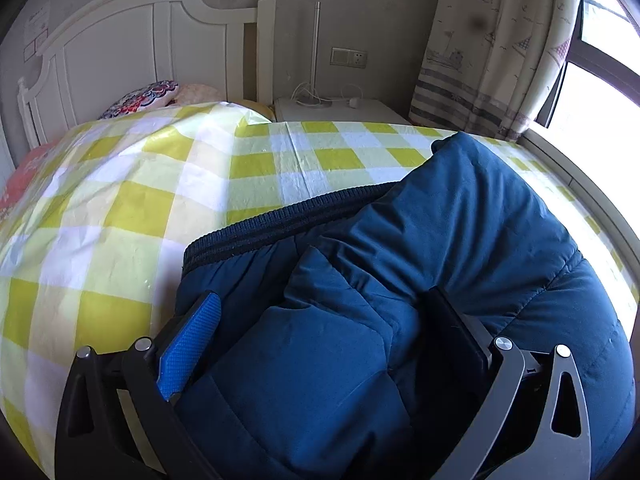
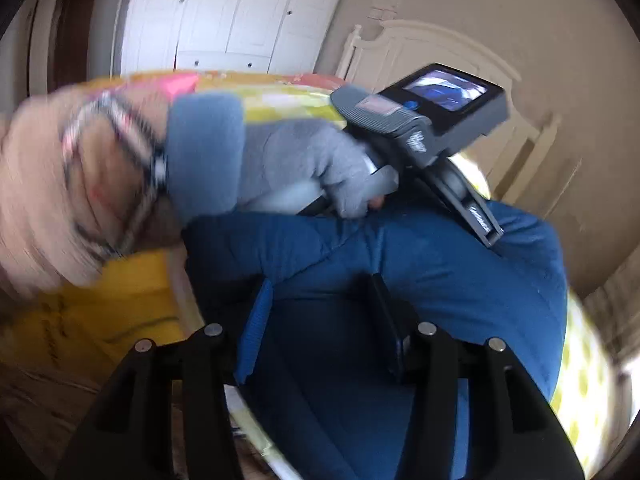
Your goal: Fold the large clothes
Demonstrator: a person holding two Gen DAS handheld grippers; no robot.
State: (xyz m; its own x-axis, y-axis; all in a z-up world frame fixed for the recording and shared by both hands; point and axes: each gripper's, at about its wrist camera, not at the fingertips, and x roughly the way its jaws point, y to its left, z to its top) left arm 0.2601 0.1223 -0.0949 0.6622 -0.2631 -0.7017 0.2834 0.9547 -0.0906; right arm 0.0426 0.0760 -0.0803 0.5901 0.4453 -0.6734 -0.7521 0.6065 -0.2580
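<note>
A dark blue padded jacket (image 1: pixel 460 220) with a black ribbed hem (image 1: pixel 288 224) lies bunched on the yellow-and-white checked bed cover (image 1: pixel 120 208). My left gripper (image 1: pixel 324 312) has its jaws wide apart with a thick fold of the jacket bulging between them; the blue left pad (image 1: pixel 188 344) is clear. My right gripper (image 2: pixel 320 292) is partly closed around a fold of the same jacket (image 2: pixel 460 272). The right wrist view is blurred. In it the gloved hand (image 2: pixel 304 160) holds the left gripper's handle (image 2: pixel 432 120) just beyond.
A white headboard (image 1: pixel 132 44) and patterned pillows (image 1: pixel 140 98) are at the bed's far end. A white nightstand (image 1: pixel 340 110) with a lamp pole, a curtain (image 1: pixel 492 48) and a window stand at the right. A white wardrobe (image 2: pixel 224 16) shows in the right wrist view.
</note>
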